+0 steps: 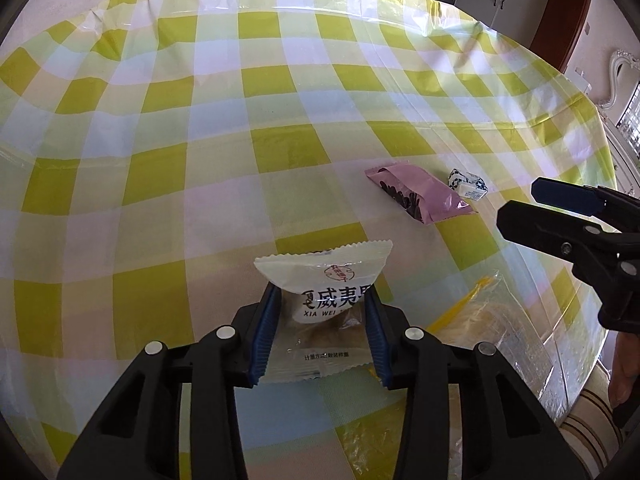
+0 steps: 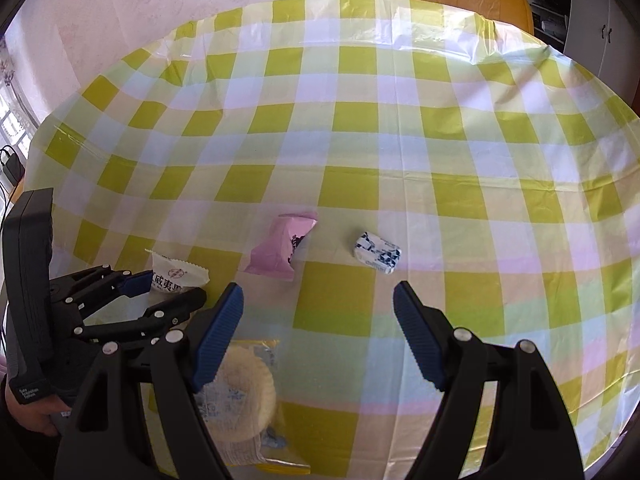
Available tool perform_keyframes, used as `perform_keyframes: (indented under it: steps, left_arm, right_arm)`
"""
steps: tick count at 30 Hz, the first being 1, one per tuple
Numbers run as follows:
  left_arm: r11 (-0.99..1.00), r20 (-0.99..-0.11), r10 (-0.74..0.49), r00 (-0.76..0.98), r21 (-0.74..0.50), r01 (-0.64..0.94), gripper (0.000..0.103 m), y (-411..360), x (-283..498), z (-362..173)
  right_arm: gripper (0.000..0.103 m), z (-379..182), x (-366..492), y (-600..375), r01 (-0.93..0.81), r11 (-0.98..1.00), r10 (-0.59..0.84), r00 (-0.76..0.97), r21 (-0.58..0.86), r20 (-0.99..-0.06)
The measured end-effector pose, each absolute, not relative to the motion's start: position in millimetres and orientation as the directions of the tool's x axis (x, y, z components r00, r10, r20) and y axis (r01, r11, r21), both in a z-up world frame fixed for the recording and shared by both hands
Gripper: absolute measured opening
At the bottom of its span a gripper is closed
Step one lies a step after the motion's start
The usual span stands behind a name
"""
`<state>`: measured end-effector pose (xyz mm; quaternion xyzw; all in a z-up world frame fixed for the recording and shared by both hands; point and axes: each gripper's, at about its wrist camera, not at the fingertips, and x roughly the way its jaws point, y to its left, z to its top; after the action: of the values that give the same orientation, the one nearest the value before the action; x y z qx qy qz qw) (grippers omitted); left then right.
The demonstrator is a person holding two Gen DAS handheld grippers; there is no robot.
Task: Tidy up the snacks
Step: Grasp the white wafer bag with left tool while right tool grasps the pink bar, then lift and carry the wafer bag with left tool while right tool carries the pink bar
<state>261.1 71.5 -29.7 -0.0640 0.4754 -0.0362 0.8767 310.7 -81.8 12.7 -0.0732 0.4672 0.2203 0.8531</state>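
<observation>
The left gripper (image 1: pixel 320 330) pinches a white snack packet (image 1: pixel 324 280) reading "XIA WEI". Near it, the right gripper (image 2: pixel 318 312) is spread wide.

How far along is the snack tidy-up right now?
Done: a round cracker pack appears to lie inside the clear zip bag. In hand: the left gripper is shut on the white snack packet, beside that bag. Left: the pink packet and the small blue-and-white packet lie loose on the checked tablecloth; the right gripper is open and empty.
</observation>
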Motion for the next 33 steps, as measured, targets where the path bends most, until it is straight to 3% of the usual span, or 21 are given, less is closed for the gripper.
perform_keyframes:
  steps: [10,19,21,33]
  left_arm:
    - [0.973,-0.810,-0.099,0.578,-0.201,-0.115,0.039,105,247,-26]
    - [0.964,-0.795,-0.105,0.597,-0.230,-0.137,0.039,113,238,-22]
    - [0.963,-0.795,-0.106,0.597,-0.233,-0.139,0.039,113,238,-22]
    - [0.961,-0.786,-0.103,0.609,-0.238,-0.144,0.039,109,231,-16]
  right_arm:
    - [0.076,-9,345,-38,-0.473,0.881,0.253,0.435,0.020,-0.864]
    - [0.031,-35,358,-31,-0.491,0.871,0.238,0.365,0.031,-0.900]
    - [0.026,-35,357,-32,-0.491,0.871,0.240,0.370,0.031,-0.898]
    - [0.023,-26,337,-57,-0.481,0.876,0.256,0.407,0.033,-0.877]
